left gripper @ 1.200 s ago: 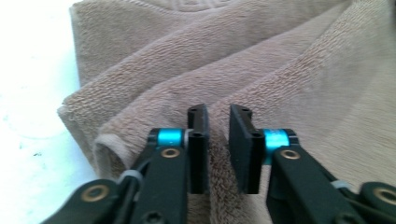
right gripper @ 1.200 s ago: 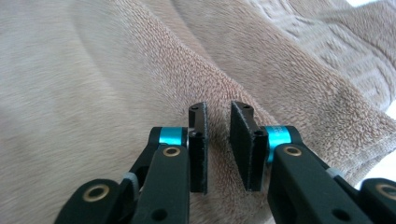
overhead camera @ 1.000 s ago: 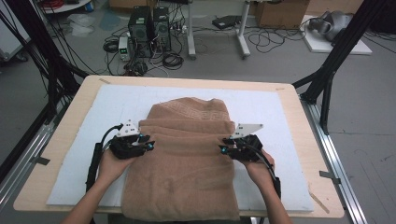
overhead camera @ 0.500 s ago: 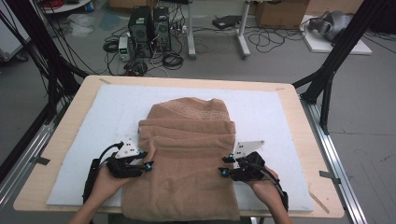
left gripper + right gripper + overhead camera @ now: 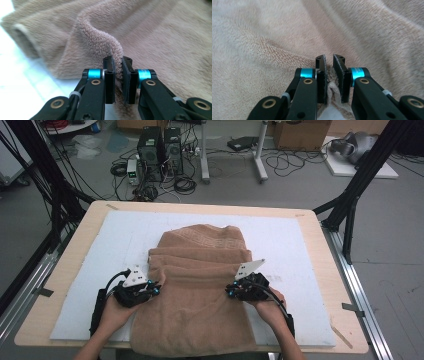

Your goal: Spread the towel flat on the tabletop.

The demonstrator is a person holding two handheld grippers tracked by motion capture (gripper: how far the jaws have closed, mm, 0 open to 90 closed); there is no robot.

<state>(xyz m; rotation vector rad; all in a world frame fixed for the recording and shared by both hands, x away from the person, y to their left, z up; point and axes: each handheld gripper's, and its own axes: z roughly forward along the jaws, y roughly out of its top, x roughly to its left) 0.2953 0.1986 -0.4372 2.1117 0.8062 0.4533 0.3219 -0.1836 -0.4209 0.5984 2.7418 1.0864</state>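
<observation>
towel (image 5: pixel 200 290) lies part-folded at bench (image 5: pixel 70 270) centre. left claw (image 5: pixel 150 290) at 9 o'clock and right claw (image 5: pixel 232 292) at 3 o'clock have just closed, each clamped on a towel edge. remaining: the next fold.

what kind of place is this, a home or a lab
Most likely a lab or workshop set up for recording. A wooden table with a white mat stands in a black frame; computer towers and loose cables sit on the bare floor behind.
</observation>
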